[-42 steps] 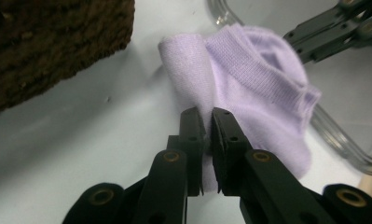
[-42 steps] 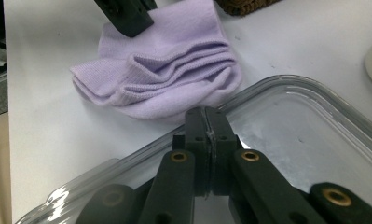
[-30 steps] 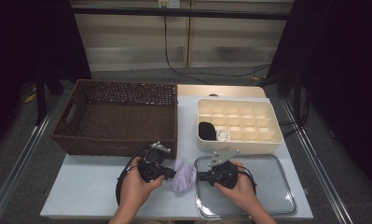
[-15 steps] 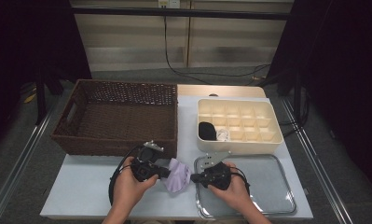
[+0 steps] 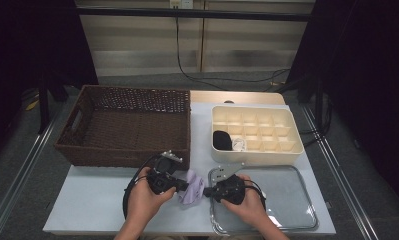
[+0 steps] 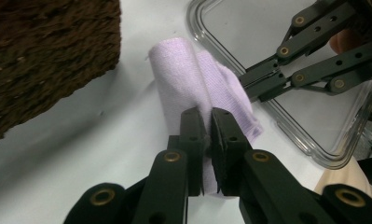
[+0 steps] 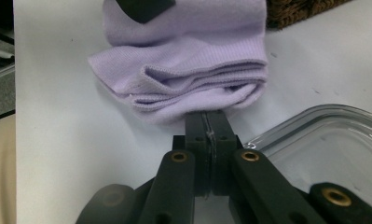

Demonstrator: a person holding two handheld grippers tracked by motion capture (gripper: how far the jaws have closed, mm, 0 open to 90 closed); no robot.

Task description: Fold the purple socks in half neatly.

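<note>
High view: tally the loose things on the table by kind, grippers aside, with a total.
Wicker basket: 1
Cream compartment box: 1
Clear lid: 1
Lilac cloth, folded, pinched from both sides: 1
Black item in a compartment: 1
White item in the next compartment: 1
Total: 6

The sock point(image 6: 200, 88) is soft lilac knit cloth, finely ribbed and matt, its folded edges a little fuzzy. The basket point(image 5: 127, 125) is dark brown woven wicker, rough and coarse. The tray point(image 5: 287, 205) is clear glossy plastic with a smooth shiny rim. The divided box point(image 5: 257, 132) is cream plastic, smooth and dull. The table point(image 5: 92, 200) looks smooth, matt white. Both grippers' jaws are matt black plastic with brass-coloured rivets.
</note>
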